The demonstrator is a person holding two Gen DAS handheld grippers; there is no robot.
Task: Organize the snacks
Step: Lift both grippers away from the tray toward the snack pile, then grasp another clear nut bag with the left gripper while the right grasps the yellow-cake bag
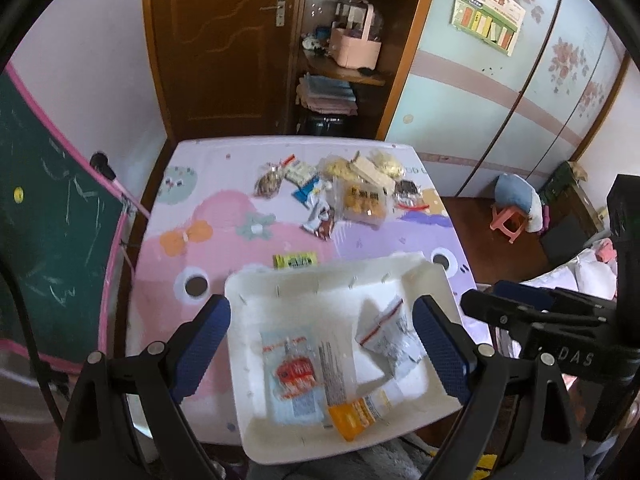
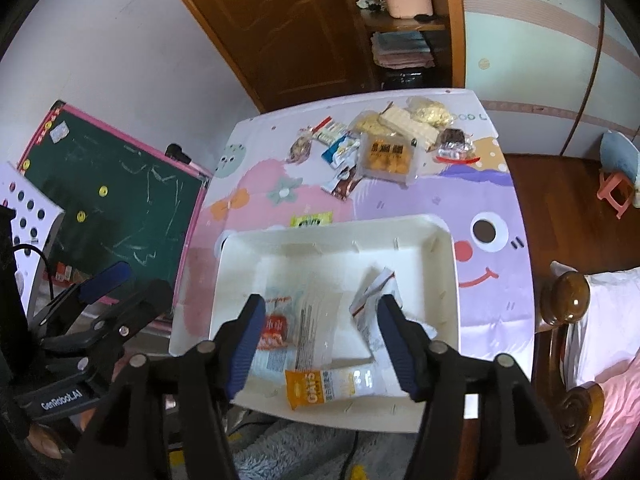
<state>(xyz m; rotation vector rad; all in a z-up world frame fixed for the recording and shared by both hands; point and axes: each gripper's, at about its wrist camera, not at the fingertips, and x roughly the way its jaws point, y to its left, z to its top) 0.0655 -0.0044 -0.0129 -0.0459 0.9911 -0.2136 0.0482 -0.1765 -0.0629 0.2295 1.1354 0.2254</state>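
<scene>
A white tray [image 1: 280,284] [image 2: 444,280] sits at the near edge of the table. In it lie a blue-and-red packet [image 1: 294,376] [image 2: 276,332], an orange oats bar [image 1: 358,416] [image 2: 320,386] and a crumpled white packet [image 1: 390,334] [image 2: 370,300]. A pile of several snack packets [image 1: 352,192] [image 2: 384,148] lies at the far side. A green-yellow packet [image 1: 295,260] [image 2: 312,220] lies just beyond the tray. My left gripper [image 1: 322,354] is open and empty above the tray. My right gripper [image 2: 320,340] is open and empty above the tray.
The table wears a pink and purple cartoon cloth [image 1: 168,280] [image 2: 492,280]. A green chalkboard [image 1: 52,216] [image 2: 120,208] stands left of it. A wooden door and shelf [image 1: 340,60] stand behind, a bed [image 2: 600,320] at the right, a pink stool [image 1: 508,220] on the floor.
</scene>
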